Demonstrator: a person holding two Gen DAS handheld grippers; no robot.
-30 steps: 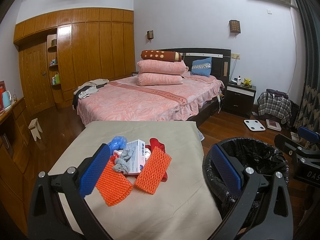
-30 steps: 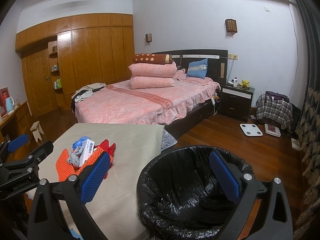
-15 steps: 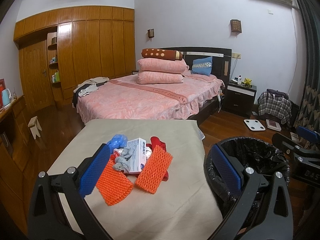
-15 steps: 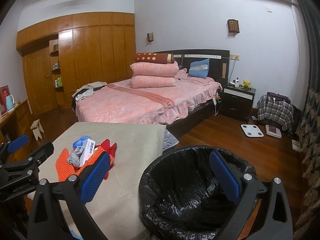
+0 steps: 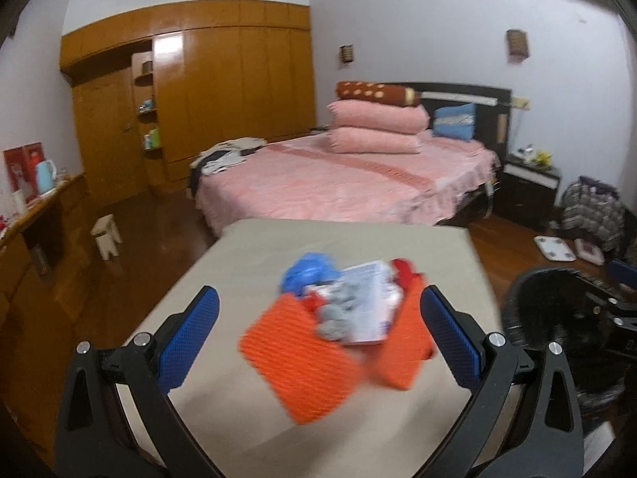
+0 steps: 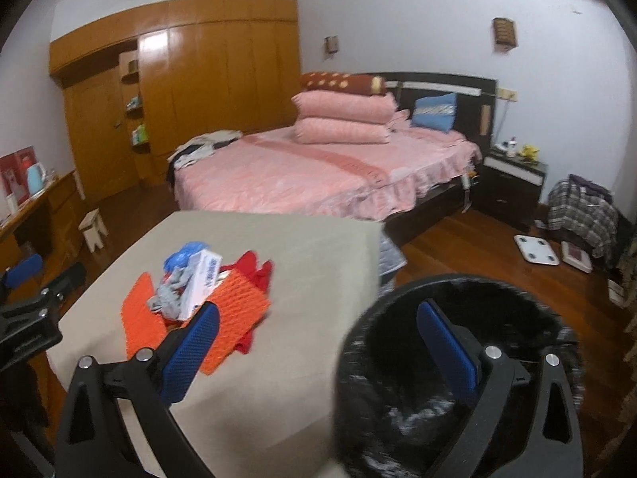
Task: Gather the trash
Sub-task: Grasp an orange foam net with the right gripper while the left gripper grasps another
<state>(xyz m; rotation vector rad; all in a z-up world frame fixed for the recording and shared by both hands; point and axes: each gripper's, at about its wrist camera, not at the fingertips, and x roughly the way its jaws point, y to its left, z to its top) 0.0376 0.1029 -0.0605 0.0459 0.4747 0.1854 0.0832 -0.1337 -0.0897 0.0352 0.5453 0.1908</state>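
With left gripper (image 5: 318, 330) swung, trash pile (image 5: 338, 326) centred.

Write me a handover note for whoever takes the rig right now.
Left gripper: open, empty, lined up on the trash pile.
Right gripper: open, empty, above the bin.
Pile sits on the table: orange nets, white box, grey, blue and red bits. Bin stands on the floor to the table's right, black liner.
Done: nothing picked up, as far as the views show.
Left: grab each piece, drop it in the bin.

Trash pile (image 5: 342, 318) motion-blurred; bin (image 6: 398, 358) smeared, cut off below.
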